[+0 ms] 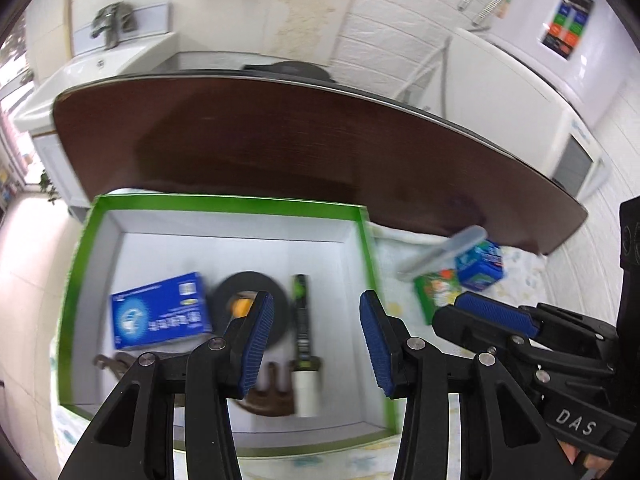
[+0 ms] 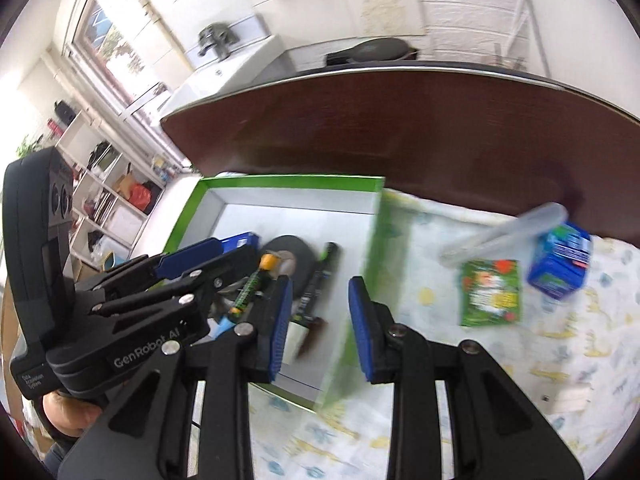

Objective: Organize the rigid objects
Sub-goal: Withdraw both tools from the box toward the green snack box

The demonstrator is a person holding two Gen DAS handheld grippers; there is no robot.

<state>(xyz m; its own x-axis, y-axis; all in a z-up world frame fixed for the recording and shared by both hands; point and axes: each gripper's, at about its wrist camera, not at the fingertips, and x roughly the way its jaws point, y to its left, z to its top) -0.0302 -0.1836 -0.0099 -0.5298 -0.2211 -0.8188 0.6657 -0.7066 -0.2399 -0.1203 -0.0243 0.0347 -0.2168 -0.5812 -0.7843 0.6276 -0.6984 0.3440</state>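
Observation:
A green-rimmed white box (image 1: 224, 202) lies on a patterned cloth. Inside it are a blue carton (image 1: 160, 312), a black tape roll (image 1: 280, 300), a dark marker (image 1: 301, 320) and a brown tool (image 1: 268, 398). My left gripper (image 1: 316, 332) is open and empty above the box. My right gripper (image 2: 318, 320) is open and empty over the box's right wall (image 2: 368, 240). Right of the box lie a green packet (image 2: 490, 298), a blue carton (image 2: 560, 258) and a clear tube (image 2: 504, 236). The left gripper's side shows in the right wrist view (image 2: 192, 256).
A dark brown table top (image 1: 320, 132) lies beyond the cloth. A white sink with a tap (image 1: 112, 24) stands at the back left, a white appliance (image 1: 560, 60) at the back right, shelves (image 2: 104, 200) at the left.

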